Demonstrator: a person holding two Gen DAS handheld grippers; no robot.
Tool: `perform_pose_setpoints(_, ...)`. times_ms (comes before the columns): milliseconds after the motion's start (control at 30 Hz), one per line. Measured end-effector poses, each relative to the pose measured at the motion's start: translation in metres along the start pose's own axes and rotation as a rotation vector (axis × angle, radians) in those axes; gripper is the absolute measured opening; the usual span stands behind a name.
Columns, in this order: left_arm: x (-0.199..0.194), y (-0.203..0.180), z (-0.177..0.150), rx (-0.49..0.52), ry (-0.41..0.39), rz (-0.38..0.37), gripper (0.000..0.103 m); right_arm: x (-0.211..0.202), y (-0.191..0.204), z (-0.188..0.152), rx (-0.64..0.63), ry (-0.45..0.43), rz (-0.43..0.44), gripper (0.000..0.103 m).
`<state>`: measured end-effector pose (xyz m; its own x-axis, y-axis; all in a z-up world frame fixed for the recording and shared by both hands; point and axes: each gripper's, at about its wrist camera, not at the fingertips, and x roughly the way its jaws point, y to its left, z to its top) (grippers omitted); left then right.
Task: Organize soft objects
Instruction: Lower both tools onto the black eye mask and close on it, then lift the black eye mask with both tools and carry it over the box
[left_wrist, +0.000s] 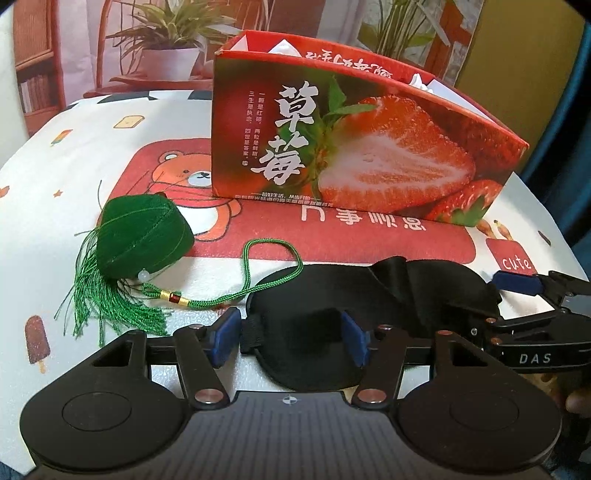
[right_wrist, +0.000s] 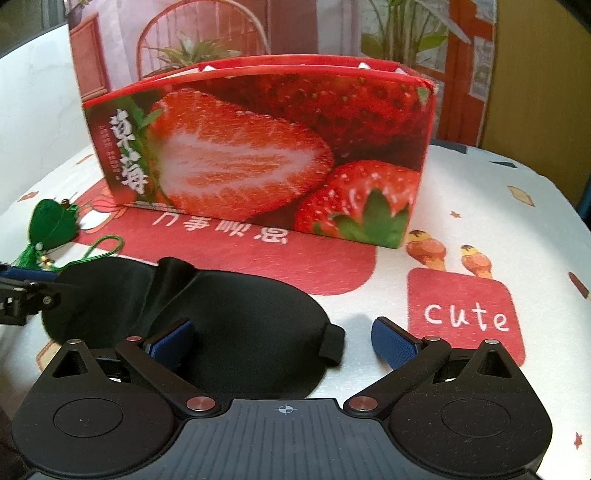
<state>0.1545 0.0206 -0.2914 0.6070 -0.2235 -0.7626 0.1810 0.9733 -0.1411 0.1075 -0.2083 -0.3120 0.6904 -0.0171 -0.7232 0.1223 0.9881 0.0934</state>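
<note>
Mask position first: the black padded fabric sleep mask (left_wrist: 317, 317) lies flat on the white printed tablecloth (left_wrist: 48, 192), long axis running side to side across both wrist views, roughly parallel to the front face of the red strawberry-printed cardboard box (left_wrist: 362, 147) that stands beyond it.

Left gripper (left_wrist: 291, 338): I read its blue pads at a middling gap, straddling the mask's left end. The strap loop sits against the left pad and the right pad is on the mask's padded cup. Contact looks likely on both sides, but I can't confirm a firm pinch.

Right gripper (right_wrist: 284, 341): jaws spread wide. The left blue pad sits over the mask's right cup; the right pad is clear of the fabric, just beside the mask's end strap loop, over bare cloth. Nothing clamped.

Each gripper shows at the edge of the other's view, so the two sit at opposite ends of the mask.

Beyond and to the left of the left gripper lies the green fabric zongzi-shaped charm (left_wrist: 144, 232), with its tassel fanned toward the camera. Its green cord loop (left_wrist: 273, 258) trails right and touches the mask's upper left edge.

To the right of the right gripper is the red "cute" patch (right_wrist: 465, 314) printed on the cloth.
</note>
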Motion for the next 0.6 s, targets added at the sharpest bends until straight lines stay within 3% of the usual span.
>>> perform_pose_setpoints(333,0.002,0.000,0.001,-0.009,-0.011,0.003,0.060,-0.003,0.005,0.008,-0.013,0.018,0.053,0.080)
perform_pose_setpoints(467,0.000,0.001,0.001,-0.018,-0.013,0.019,0.049,-0.005,0.001,0.011,0.009,0.022,0.059,0.059)
perform_pose_setpoints(600,-0.001,0.003,0.002,-0.033,-0.015,0.015,0.040,-0.006,-0.002,0.014,0.041,0.033,0.090,0.047)
